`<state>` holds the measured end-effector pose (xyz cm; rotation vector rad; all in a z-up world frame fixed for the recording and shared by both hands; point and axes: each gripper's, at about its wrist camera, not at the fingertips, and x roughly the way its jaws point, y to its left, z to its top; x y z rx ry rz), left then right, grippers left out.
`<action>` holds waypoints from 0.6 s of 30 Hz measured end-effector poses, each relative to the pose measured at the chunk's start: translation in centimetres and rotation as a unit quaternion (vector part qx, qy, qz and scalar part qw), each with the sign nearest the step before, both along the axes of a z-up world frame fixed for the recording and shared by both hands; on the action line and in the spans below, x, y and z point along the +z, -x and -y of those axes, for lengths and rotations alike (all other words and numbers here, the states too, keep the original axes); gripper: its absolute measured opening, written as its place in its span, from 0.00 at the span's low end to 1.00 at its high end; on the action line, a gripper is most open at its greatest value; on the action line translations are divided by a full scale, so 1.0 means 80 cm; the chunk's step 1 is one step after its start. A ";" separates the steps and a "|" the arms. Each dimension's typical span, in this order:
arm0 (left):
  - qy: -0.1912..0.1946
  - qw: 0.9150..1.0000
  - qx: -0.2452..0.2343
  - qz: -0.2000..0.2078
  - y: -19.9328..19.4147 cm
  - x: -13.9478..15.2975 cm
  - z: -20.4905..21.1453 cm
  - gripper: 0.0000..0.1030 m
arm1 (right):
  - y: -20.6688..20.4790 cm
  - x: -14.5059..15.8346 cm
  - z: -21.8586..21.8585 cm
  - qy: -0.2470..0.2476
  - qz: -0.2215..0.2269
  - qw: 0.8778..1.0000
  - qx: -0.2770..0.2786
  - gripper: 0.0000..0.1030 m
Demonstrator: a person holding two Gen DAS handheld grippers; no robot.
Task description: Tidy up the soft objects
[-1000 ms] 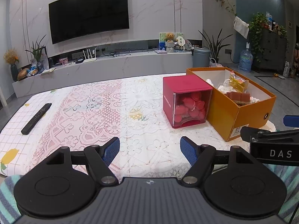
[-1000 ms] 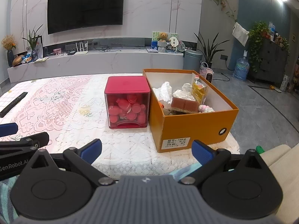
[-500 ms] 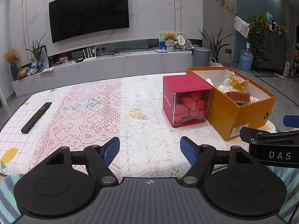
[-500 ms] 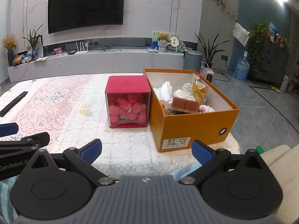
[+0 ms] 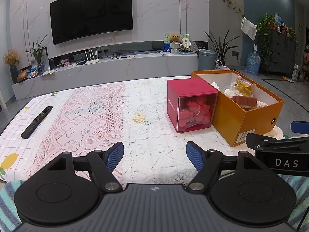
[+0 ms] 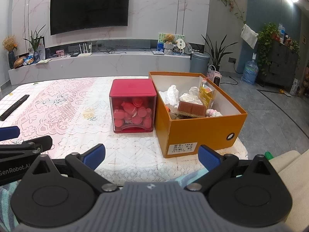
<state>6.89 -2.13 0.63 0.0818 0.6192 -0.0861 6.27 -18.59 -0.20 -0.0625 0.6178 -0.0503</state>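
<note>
An orange cardboard box (image 6: 200, 131) stands on the lace tablecloth and holds soft items: a brown sponge (image 6: 191, 108), white crumpled cloth (image 6: 171, 96), a yellow packet (image 6: 207, 94). It also shows in the left wrist view (image 5: 231, 119). A red cube container (image 6: 132, 106) with pink soft pieces inside stands against the box's left side; it also shows in the left wrist view (image 5: 192, 104). My left gripper (image 5: 154, 154) is open and empty, above the table's near edge. My right gripper (image 6: 151, 156) is open and empty, in front of the box.
A black remote (image 5: 36, 121) lies at the table's left side. A long grey TV bench (image 5: 108, 71) with a TV above stands behind the table. A striped towel (image 5: 7, 203) lies under the grippers. A beige cushion (image 6: 285, 166) is at the right.
</note>
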 end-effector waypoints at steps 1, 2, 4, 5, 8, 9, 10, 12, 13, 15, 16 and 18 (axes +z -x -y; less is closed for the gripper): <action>0.000 1.000 0.001 0.000 0.000 0.000 0.000 0.84 | 0.000 0.000 0.000 0.000 0.000 1.000 0.000 0.97; 0.000 1.000 0.001 0.000 0.000 0.000 0.000 0.84 | 0.000 0.000 0.000 0.000 0.001 1.000 0.000 0.97; 0.001 1.000 0.001 0.000 0.000 0.000 0.000 0.84 | 0.000 0.000 0.000 0.000 0.000 1.000 0.000 0.97; 0.000 1.000 0.000 0.000 0.000 0.000 0.000 0.84 | 0.000 0.000 0.000 0.001 0.001 1.000 0.000 0.97; 0.000 1.000 0.000 0.000 0.000 0.000 0.000 0.84 | 0.000 0.000 0.000 0.001 0.001 1.000 0.001 0.97; 0.000 1.000 0.000 0.000 0.000 0.000 0.000 0.84 | 0.000 0.000 0.000 0.000 0.001 1.000 0.001 0.97; 0.000 1.000 0.000 0.000 0.000 0.001 0.001 0.84 | 0.000 0.000 0.000 0.000 0.001 1.000 0.001 0.97; 0.000 1.000 0.000 0.000 0.000 0.001 0.001 0.84 | 0.000 0.000 0.000 0.001 0.001 1.000 0.001 0.97; 0.001 1.000 0.000 0.000 0.000 0.001 0.001 0.84 | 0.000 0.000 0.000 0.000 0.001 1.000 0.001 0.97; 0.001 1.000 0.000 0.000 0.000 0.001 0.001 0.84 | 0.001 0.000 -0.001 0.000 0.001 1.000 0.002 0.97; 0.000 1.000 0.000 0.000 0.000 0.001 0.001 0.84 | 0.001 0.000 -0.001 0.001 0.001 1.000 0.002 0.97; 0.000 1.000 0.000 0.001 0.001 0.001 0.001 0.84 | 0.001 0.001 -0.002 0.001 0.001 1.000 0.003 0.97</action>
